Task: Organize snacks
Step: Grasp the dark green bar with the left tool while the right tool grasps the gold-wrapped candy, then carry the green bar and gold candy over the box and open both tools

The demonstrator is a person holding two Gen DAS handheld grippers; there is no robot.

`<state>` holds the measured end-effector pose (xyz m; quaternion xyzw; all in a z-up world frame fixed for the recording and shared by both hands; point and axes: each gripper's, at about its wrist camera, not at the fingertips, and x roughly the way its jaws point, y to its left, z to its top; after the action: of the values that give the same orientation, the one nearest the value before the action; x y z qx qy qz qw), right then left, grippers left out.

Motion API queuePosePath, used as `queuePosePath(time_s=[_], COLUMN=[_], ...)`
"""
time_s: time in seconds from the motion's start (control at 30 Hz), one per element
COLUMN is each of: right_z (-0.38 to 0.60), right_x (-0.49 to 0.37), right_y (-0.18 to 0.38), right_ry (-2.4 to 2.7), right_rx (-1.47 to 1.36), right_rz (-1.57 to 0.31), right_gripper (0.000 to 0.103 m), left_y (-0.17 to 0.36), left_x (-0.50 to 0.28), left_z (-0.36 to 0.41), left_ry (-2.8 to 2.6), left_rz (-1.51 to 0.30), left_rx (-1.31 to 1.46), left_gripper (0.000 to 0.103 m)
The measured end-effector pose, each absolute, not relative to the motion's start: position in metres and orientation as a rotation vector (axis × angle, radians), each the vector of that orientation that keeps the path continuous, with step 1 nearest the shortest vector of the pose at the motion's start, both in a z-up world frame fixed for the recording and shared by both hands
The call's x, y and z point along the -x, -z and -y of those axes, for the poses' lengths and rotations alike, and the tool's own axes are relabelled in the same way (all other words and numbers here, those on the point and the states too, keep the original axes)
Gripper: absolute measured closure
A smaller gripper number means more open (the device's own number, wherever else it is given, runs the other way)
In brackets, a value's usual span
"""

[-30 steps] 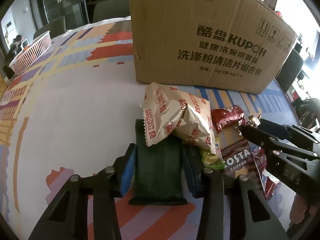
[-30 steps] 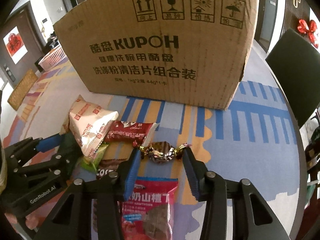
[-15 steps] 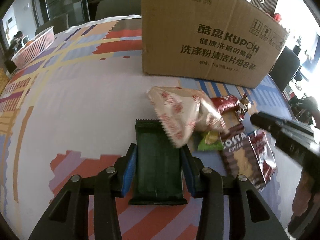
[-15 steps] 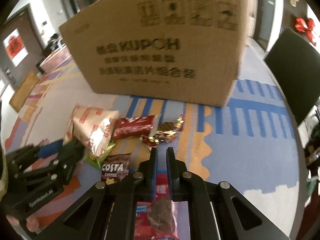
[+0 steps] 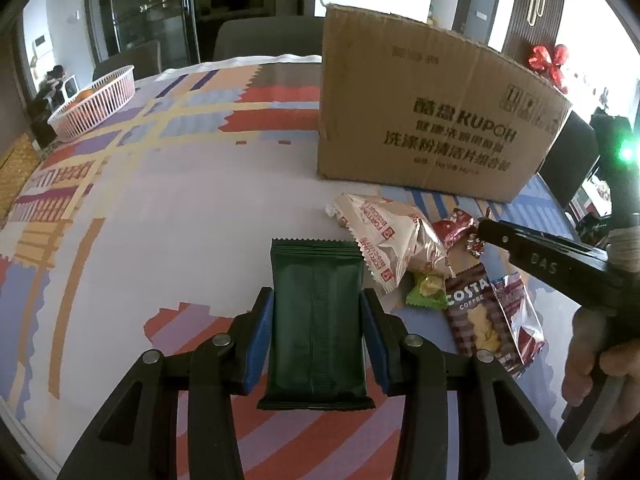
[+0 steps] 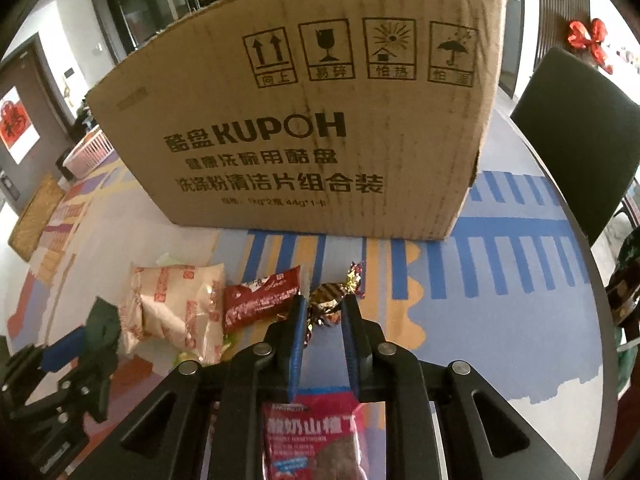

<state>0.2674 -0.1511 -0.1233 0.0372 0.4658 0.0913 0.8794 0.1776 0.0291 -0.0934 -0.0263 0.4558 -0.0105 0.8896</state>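
Observation:
My left gripper (image 5: 317, 304) is shut on a dark green snack packet (image 5: 316, 320) and holds it above the table. My right gripper (image 6: 323, 307) is shut on a foil-wrapped candy (image 6: 330, 304) with twisted ends. Below the right gripper lies a red hawthorn snack bag (image 6: 316, 436). On the table lie a cream biscuit bag (image 5: 392, 240) (image 6: 176, 308), a red chocolate bar (image 6: 260, 300), a small green candy (image 5: 427, 290) and a Costa coffee packet (image 5: 474, 312). A large Kupoh cardboard box (image 5: 432, 112) (image 6: 312, 128) stands behind them.
A white basket (image 5: 94, 102) with orange fruit sits at the far left of the patterned tablecloth (image 5: 160, 200). A dark chair (image 6: 576, 140) stands at the right table edge. Grey chairs (image 5: 260, 40) stand behind the table.
The left gripper lifted the green packet out from under the biscuit bag and pulled back. The right gripper shut, then moved forward and now grips the foil candy.

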Motion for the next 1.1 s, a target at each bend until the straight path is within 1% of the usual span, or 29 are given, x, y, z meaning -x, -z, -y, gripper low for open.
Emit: queuePosePath(time_s=[0.07, 0.17, 0.33, 0.5, 0.57, 0.77, 1.1], right_z=[0.149, 0.151, 0.147, 0.141, 0.137, 0.137, 0.142], right_x=[-0.271, -0.274, -0.284, -0.288, -0.289, -0.279, -0.245], right_y=[0.125, 0.127, 0.134, 0.134, 0.135, 0.133, 0.101], right_ry=[-0.185, -0.181, -0.194, -0.200, -0.199, -0.203, -0.226], right_rx=[-0.086, -0.085, -0.100, -0.071, -0.054, -0.040, -0.054], right_rz=[-0.973, -0.971, -0.992, -0.975, -0.969, -0.947, -0.881], right_gripper=[0.075, 0.070, 0.068, 0.070, 0.081, 0.082, 0.082], left_y=[0.092, 0.091, 0.093, 0.094, 0.094, 0.093, 0.068], left_x=[-0.177, -0.179, -0.180, -0.180, -0.180, -0.179, -0.169], left_z=[-0.030, -0.030, -0.030, -0.031, -0.031, -0.032, -0.032], left_ry=[0.016, 0.016, 0.011, 0.007, 0.006, 0.007, 0.033], left_rz=[-0.940, -0.937, -0.943, -0.944, -0.945, -0.940, -0.864], left_rx=[0.054, 0.053, 0.059, 0.060, 0.062, 0.068, 0.077], left_gripper=[0.061, 0.061, 0.061, 0.061, 0.061, 0.061, 0.061])
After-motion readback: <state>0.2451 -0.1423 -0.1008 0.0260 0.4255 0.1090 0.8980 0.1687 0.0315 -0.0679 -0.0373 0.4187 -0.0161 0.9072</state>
